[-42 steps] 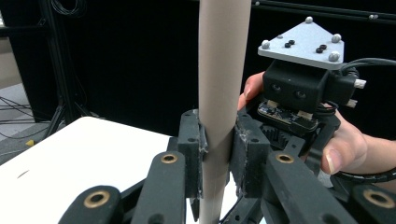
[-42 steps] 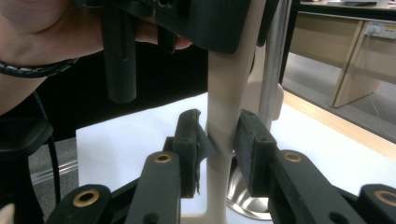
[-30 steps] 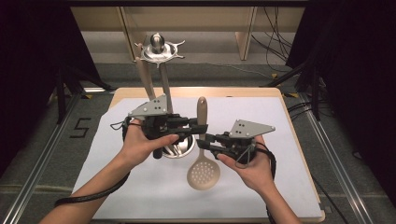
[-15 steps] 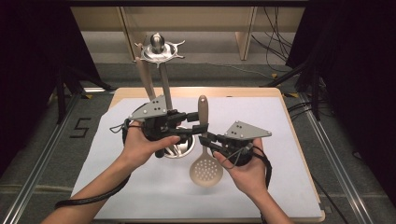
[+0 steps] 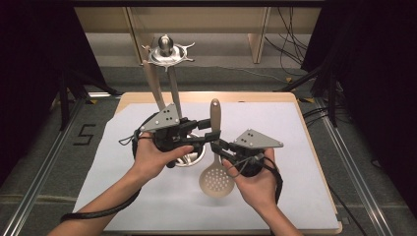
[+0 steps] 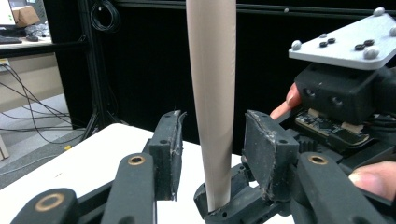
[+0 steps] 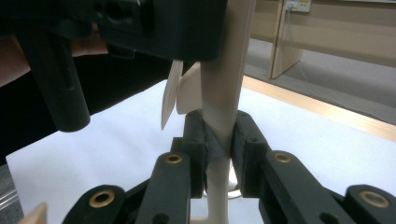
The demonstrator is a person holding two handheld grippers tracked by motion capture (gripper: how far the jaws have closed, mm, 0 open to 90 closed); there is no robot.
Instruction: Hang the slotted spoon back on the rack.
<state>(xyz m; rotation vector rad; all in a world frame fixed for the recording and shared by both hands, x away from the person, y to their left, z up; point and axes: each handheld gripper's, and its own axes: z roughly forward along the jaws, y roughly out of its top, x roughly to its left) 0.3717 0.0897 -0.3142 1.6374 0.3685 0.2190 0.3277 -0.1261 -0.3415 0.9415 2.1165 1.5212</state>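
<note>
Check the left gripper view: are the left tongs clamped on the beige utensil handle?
No: the left tongs stand open, with a visible gap on each side of the beige utensil handle that rises between their pads.

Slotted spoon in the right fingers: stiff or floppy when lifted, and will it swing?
Probably stiff: the slotted spoon keeps a straight line from handle to perforated bowl. The right gripper clamps the narrow neck, so the smooth handle may pivot. Likely light, thin and beige.
</note>
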